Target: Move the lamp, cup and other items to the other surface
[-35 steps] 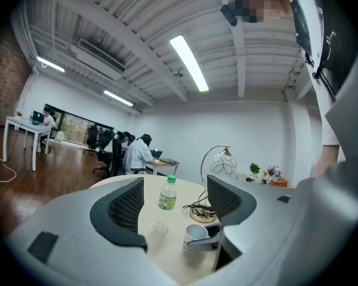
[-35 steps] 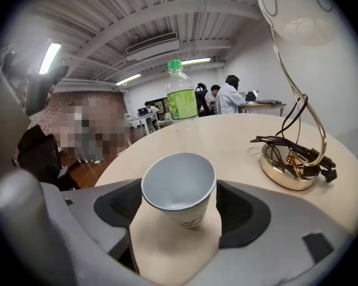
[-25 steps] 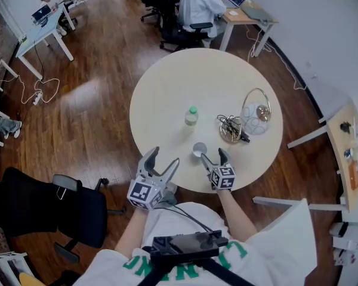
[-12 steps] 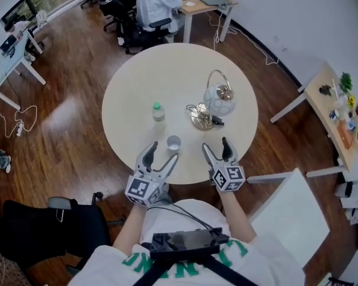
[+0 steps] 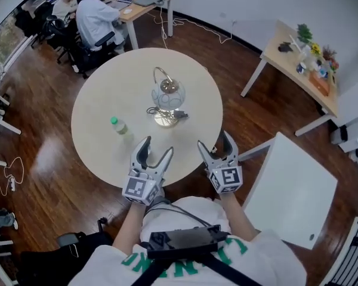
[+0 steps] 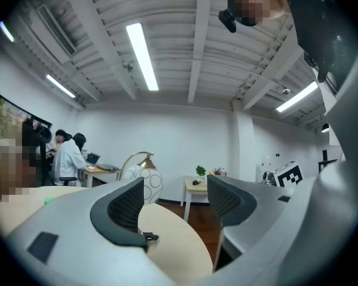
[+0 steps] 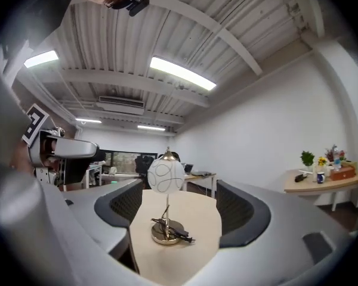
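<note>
In the head view the lamp (image 5: 167, 95) stands near the middle of the round table (image 5: 95, 100), with a bottle (image 5: 118, 126) to its left and no cup visible. The left gripper (image 5: 156, 149) and right gripper (image 5: 215, 143) hover at the near edge. The left gripper view shows jaws apart and empty. The right gripper view shows the same, with the lamp well ahead. Its loose cable (image 7: 174, 232) could snag, and a grip on the thin stem may tip it.

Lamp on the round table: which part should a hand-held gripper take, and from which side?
The thin upright stem of the lamp, between globe and base, likely from the person's side with the right hand-held gripper, whose open jaws frame it. The globe looks too wide; the cord clutters the base.
</note>
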The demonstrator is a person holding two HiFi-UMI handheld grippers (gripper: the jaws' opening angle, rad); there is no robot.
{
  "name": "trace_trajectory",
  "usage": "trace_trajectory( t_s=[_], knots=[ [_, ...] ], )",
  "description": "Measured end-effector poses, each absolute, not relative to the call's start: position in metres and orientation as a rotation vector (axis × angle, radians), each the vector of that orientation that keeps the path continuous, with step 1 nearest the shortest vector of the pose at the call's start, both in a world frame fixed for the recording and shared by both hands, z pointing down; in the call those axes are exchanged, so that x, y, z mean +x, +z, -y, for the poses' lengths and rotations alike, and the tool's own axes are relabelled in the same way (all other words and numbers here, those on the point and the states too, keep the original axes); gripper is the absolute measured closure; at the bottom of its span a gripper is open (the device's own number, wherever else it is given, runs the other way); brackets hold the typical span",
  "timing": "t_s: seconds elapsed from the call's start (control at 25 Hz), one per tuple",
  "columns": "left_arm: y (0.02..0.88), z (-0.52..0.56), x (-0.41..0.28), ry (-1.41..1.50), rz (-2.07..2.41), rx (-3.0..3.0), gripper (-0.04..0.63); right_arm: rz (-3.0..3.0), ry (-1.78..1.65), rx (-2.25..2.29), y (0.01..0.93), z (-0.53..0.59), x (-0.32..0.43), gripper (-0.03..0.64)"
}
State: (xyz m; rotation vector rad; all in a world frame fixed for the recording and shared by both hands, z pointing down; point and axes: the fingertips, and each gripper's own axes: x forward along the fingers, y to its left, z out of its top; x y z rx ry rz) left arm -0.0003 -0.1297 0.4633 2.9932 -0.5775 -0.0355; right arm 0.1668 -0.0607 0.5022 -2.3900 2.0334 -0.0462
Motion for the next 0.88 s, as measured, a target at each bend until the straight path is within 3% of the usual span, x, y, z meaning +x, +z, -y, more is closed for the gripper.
trace_trajectory(
  t_s=[0.88],
  knots=[
    [0.47,0.069,0.096,-0.034,0.176,3.06,0.282,-1.629,-0.127,-2.569,0.489,-0.046,0.227,0.209]
  ],
)
